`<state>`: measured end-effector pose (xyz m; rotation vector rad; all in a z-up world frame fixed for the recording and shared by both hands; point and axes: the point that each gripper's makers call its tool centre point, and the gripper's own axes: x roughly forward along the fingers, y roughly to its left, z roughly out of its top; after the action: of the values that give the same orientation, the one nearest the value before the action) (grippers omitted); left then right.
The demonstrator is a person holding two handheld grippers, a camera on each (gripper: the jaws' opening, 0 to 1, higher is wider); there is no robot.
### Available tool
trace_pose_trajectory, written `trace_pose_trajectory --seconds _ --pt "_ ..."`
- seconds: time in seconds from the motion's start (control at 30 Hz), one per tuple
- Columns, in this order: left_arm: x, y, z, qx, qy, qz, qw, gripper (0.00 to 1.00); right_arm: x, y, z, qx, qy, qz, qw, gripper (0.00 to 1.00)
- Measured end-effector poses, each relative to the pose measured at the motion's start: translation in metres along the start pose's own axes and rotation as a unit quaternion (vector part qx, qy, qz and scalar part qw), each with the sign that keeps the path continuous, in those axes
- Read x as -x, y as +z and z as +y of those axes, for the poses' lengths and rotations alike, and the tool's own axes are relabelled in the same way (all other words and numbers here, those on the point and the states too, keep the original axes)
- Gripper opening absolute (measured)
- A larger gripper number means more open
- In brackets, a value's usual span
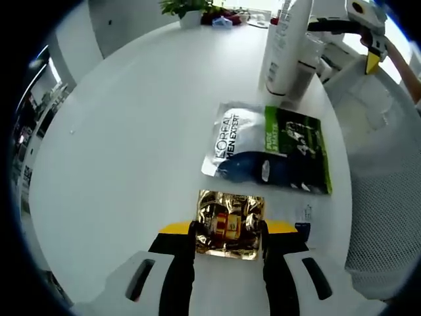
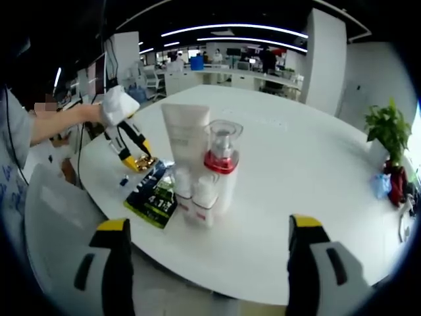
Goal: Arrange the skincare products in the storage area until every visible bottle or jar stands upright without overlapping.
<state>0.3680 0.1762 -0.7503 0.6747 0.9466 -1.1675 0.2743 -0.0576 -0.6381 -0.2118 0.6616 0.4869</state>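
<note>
The left tongs (image 1: 229,232) grip a gold sachet (image 1: 230,224) low over the white table (image 1: 131,145), the right tongs (image 2: 205,263) wait open, so placing it beside the upright bottles (image 2: 200,171) seems next.

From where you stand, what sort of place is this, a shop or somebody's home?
Neither, most likely: it looks like an open-plan office. Long ceiling light strips run over rows of desks at the back, and the skincare bottles stand on a large round white table with a potted plant.
</note>
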Motion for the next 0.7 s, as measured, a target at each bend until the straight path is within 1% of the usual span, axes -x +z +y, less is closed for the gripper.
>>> trace_pose_trajectory --seconds 0.3,0.47,0.7 --pt "-0.0022 0.0032 -0.0018 -0.008 0.007 0.004 0.9999 0.37 0.001 -0.0005 -0.0008 -0.001 -0.002 -0.001 1.0 1.0" --pt "-0.0035 0.0061 -0.0029 -0.006 0.011 -0.001 0.9999 0.37 0.0007 -0.0016 0.0005 0.001 -0.001 0.002 1.0 1.0" --pt "-0.0029 0.006 -0.0021 -0.003 0.017 -0.005 0.9998 0.38 0.0011 -0.0002 0.0001 0.003 -0.001 0.001 1.0 1.0"
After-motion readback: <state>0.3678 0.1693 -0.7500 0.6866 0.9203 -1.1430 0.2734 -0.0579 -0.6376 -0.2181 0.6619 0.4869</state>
